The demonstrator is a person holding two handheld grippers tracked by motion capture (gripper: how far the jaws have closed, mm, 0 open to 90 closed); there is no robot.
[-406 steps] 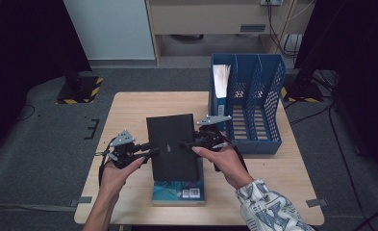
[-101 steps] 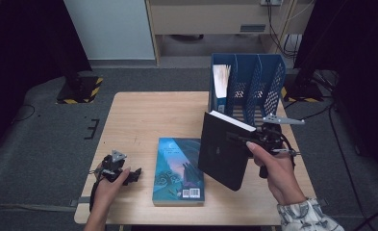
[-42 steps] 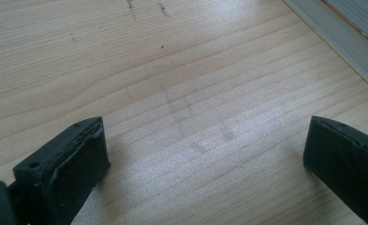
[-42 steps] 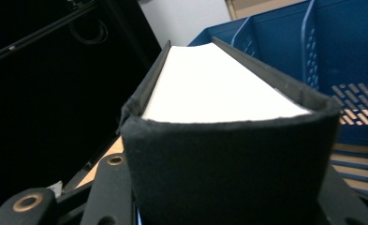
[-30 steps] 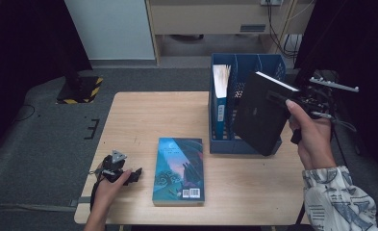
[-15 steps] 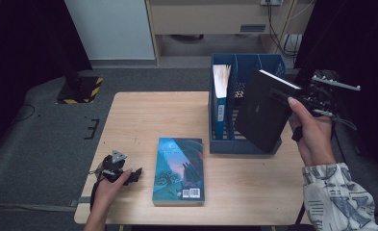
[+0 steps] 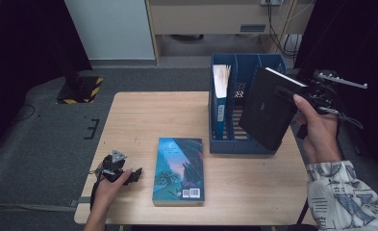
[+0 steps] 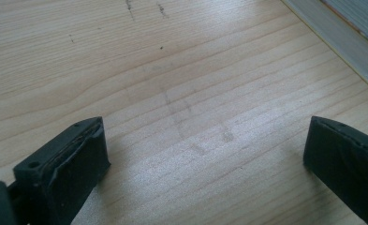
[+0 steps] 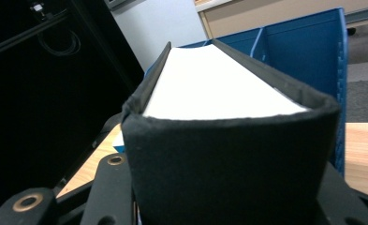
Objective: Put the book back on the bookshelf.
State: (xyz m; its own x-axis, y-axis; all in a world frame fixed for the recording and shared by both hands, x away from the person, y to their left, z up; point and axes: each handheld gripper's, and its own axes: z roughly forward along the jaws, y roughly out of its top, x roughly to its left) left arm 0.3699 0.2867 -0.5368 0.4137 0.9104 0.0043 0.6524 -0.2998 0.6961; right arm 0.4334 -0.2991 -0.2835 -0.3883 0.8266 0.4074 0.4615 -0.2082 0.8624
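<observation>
A thick black book (image 7: 268,108) hangs tilted in the air over the right part of the blue file rack (image 7: 225,144); my right gripper (image 7: 299,94) is shut on its spine end. In the right gripper view the black book (image 9: 228,140) sits between the two jaws, its white page block facing up, with the blue file rack (image 9: 308,51) behind it. A blue-covered book (image 7: 179,169) lies flat on the wooden table (image 7: 143,115). My left gripper (image 7: 134,174) rests on the table at the front left, open, with bare wood between its fingers (image 8: 74,164).
One book with a blue spine (image 7: 220,103) stands upright in the rack's left slot. The rack's other slots lie behind the black book. The edge of the flat book (image 8: 341,37) runs across the top right of the left gripper view. Dark floor surrounds the table.
The right hand has brought the black book from the table up and right to the rack; over the last second it shifted only slightly. The left gripper has stayed put.
</observation>
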